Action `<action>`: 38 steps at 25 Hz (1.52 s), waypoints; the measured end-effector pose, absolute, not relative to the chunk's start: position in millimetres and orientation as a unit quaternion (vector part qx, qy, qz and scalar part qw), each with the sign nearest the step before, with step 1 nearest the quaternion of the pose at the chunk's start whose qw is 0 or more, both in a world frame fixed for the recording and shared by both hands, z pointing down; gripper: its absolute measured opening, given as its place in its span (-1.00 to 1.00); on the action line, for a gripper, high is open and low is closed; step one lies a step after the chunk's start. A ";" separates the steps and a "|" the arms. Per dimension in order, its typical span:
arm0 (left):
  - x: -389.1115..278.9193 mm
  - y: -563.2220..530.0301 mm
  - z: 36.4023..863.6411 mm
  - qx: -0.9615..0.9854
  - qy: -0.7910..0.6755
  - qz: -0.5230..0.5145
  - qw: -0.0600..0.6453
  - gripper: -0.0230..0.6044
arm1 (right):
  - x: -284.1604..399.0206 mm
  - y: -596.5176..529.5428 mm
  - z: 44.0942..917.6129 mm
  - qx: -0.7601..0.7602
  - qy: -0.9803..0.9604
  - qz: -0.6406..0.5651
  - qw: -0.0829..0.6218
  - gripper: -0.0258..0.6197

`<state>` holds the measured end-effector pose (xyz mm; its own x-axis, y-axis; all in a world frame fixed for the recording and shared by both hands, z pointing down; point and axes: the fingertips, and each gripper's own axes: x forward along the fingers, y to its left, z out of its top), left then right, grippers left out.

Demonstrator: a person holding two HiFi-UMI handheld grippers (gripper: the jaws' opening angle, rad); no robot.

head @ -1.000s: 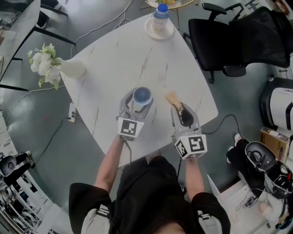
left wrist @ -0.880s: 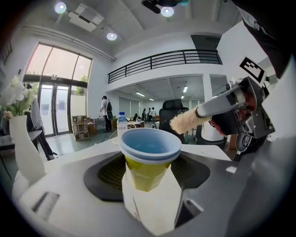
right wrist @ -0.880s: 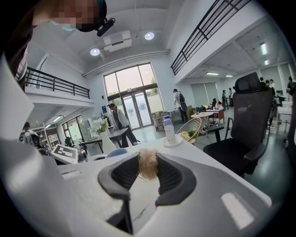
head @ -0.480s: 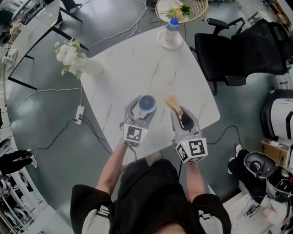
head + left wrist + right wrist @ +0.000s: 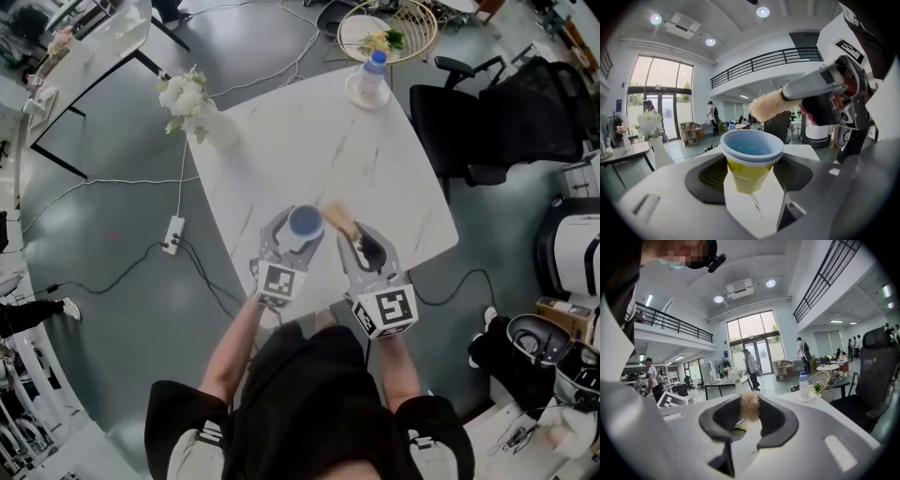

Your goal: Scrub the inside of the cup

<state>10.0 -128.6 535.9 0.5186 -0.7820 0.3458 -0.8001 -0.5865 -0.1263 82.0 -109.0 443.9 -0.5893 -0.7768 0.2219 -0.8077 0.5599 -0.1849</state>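
A cup (image 5: 305, 222) with a blue inside and a yellow-green body (image 5: 750, 161) stands upright between the jaws of my left gripper (image 5: 302, 231), which is shut on it (image 5: 751, 174) above the white marble table (image 5: 309, 141). My right gripper (image 5: 367, 247) is shut on a brush. The brush's tan fuzzy head (image 5: 337, 217) sits just right of the cup's rim. In the left gripper view the brush head (image 5: 768, 106) hangs above and behind the rim on a grey handle (image 5: 813, 84). In the right gripper view the brush head (image 5: 750, 407) shows between the dark pads of my right gripper (image 5: 749, 417).
A white vase of flowers (image 5: 194, 105) stands at the table's far left corner, and a water bottle (image 5: 372, 69) on a saucer at the far right corner. A black office chair (image 5: 511, 122) is to the right. A power strip (image 5: 172, 235) and cables lie on the floor at left.
The right gripper has brought the brush head leftward, from well apart to right beside the cup's rim. The head view has shifted, so the table sits further right and lower in the picture.
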 end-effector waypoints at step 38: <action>-32.7 -27.5 518.0 0.874 -0.415 0.235 -0.098 0.07 | -29.1 -6.4 478.6 0.365 -0.887 0.168 0.225 -0.59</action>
<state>-32.7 -27.5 518.0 0.5462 -0.7706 0.3282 -0.6783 -0.6369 -0.3665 -29.1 -6.4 478.6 -0.6318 -0.5727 0.5224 -0.7243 0.6762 -0.1346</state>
